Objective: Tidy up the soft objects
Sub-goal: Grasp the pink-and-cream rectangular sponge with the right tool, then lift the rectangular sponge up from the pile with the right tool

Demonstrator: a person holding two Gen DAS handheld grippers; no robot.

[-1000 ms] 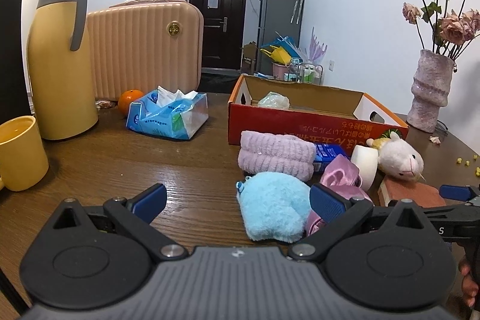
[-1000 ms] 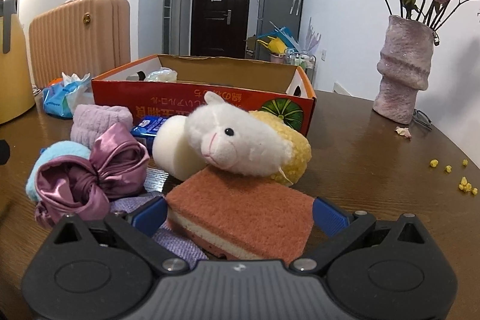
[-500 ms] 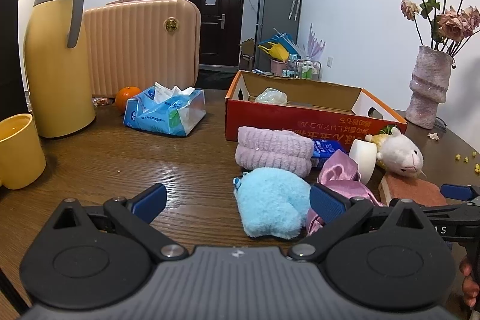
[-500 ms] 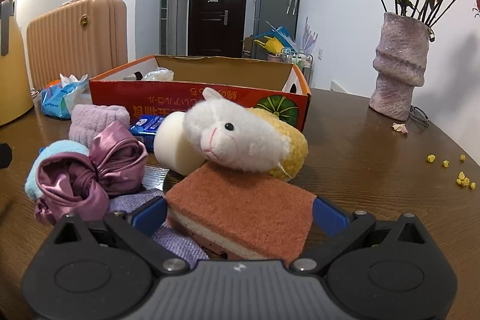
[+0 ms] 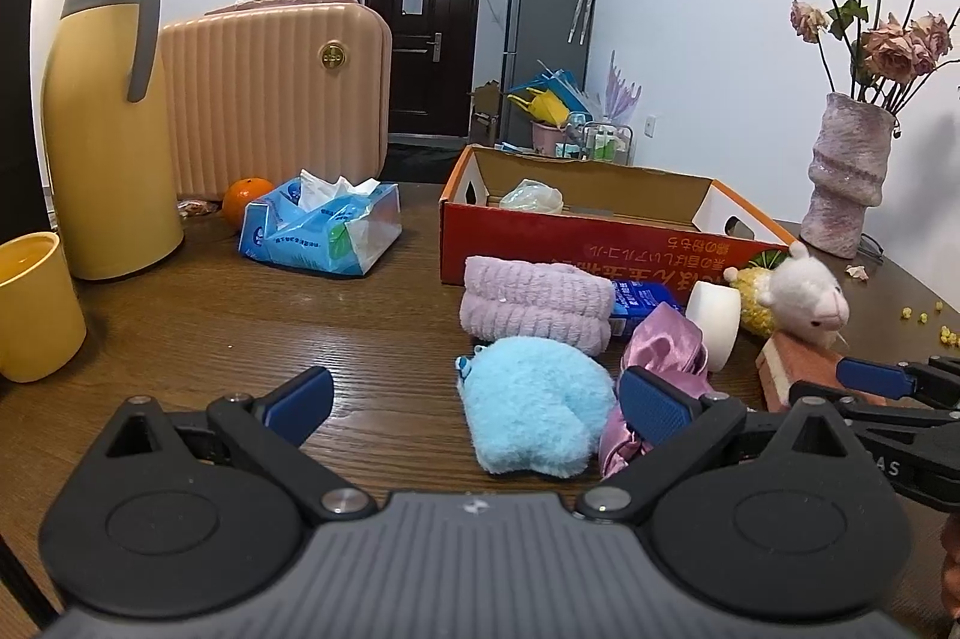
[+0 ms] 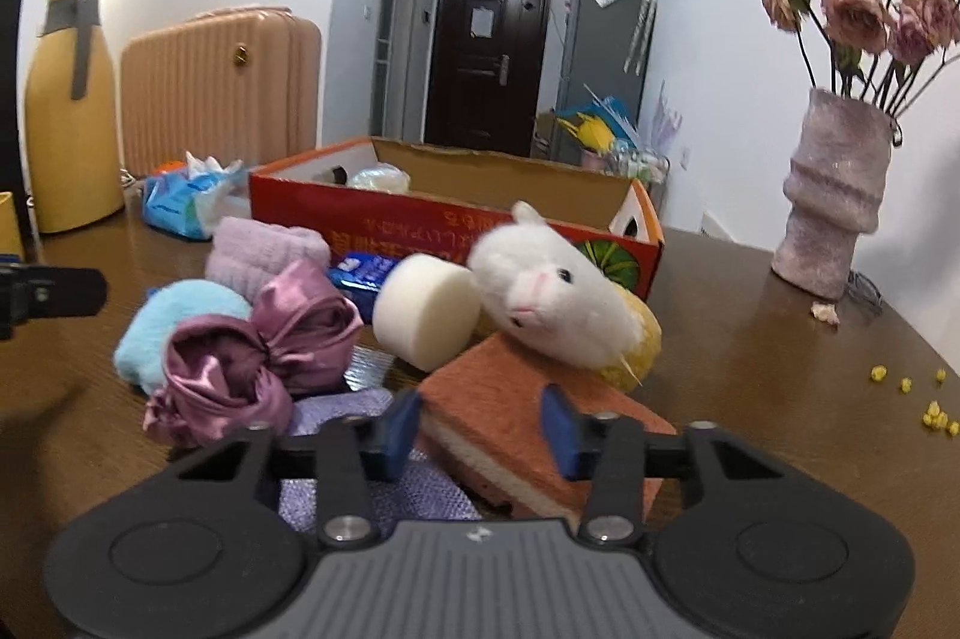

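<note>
My right gripper (image 6: 480,432) is closing, and its blue pads press both sides of the orange sponge (image 6: 510,399), which lies on a purple cloth (image 6: 372,483). A white llama plush (image 6: 552,297) leans on the sponge's far end, beside a white foam roll (image 6: 426,315). To the left sit a purple satin scrunchie (image 6: 252,357), a blue fluffy mitt (image 5: 528,411) and a rolled pink towel (image 5: 534,297). My left gripper (image 5: 477,402) hangs open just before the mitt, pressing on nothing. The red cardboard box (image 5: 600,249) stands behind the pile.
A yellow thermos (image 5: 102,129), yellow mug (image 5: 30,303), tissue pack (image 5: 318,231), orange (image 5: 246,195) and pink suitcase (image 5: 270,93) fill the left and back. A vase (image 5: 846,183) of dried roses stands at the right, with yellow crumbs (image 6: 924,399) nearby.
The right gripper's fingers have come together from wide open onto the orange sponge, and its view has tilted a little. The left gripper stays as it was.
</note>
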